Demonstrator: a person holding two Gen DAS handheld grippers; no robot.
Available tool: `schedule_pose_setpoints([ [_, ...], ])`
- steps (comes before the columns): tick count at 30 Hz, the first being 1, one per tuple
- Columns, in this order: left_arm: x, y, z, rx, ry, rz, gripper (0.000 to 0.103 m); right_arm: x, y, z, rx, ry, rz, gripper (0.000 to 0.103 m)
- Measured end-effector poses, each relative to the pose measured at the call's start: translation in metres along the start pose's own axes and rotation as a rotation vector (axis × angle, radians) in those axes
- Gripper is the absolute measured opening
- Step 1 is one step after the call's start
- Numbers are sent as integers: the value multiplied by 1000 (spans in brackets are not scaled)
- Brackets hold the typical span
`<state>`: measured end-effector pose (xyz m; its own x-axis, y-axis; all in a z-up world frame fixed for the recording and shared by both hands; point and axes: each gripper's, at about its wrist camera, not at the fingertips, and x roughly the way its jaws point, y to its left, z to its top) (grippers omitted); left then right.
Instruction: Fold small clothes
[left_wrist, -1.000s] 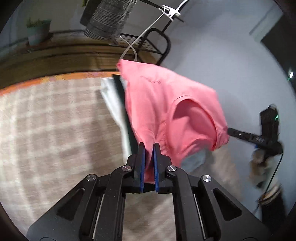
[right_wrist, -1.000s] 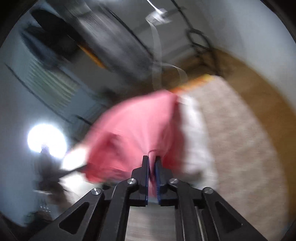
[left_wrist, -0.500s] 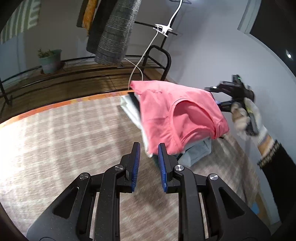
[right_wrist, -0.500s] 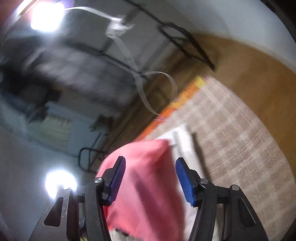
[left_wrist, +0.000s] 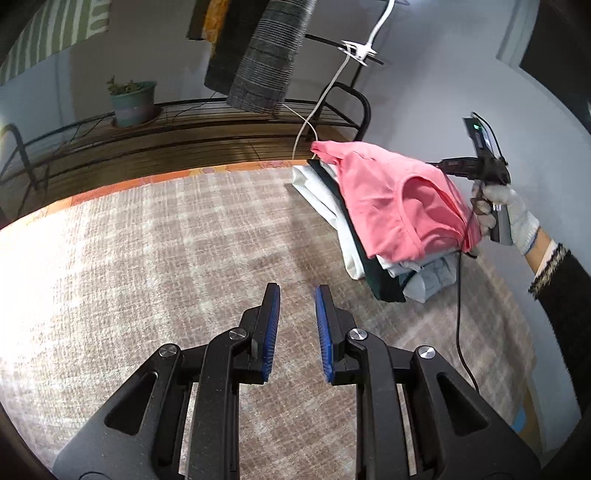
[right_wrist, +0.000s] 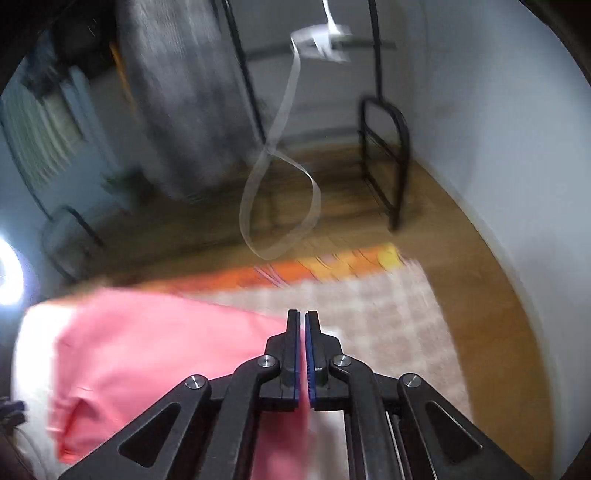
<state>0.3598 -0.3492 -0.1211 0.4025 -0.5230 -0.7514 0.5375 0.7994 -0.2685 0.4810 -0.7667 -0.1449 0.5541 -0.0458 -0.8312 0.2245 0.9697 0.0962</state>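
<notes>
- Pink shirt (left_wrist: 399, 199) tops a stack of folded clothes (left_wrist: 373, 266) at the far right of the checked rug (left_wrist: 155, 266) in the left wrist view.
- Left gripper (left_wrist: 296, 310) hovers over bare rug near the stack, jaws released and grasping nothing.
- Right gloved hand (left_wrist: 506, 210) holds its tool just right of the stack.
- Right wrist view, blurred: pink shirt (right_wrist: 155, 350) lies at the near left.
- Right gripper (right_wrist: 304, 332) has its jaws clenched; whether cloth is pinched I cannot tell.
</notes>
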Motion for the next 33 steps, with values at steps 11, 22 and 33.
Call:
schedule_pose_setpoints([
  [11, -37, -25, -4, 63, -53, 12, 38, -82, -7, -38, 97, -132, 46, 33],
  [22, -138, -68, -36, 102, -127, 2, 68, -211, 51, -113, 83, -198, 50, 47],
  [33, -236, -104, -90, 131, -231, 54, 87, -323, 148, -202, -64, -263, 11, 80],
])
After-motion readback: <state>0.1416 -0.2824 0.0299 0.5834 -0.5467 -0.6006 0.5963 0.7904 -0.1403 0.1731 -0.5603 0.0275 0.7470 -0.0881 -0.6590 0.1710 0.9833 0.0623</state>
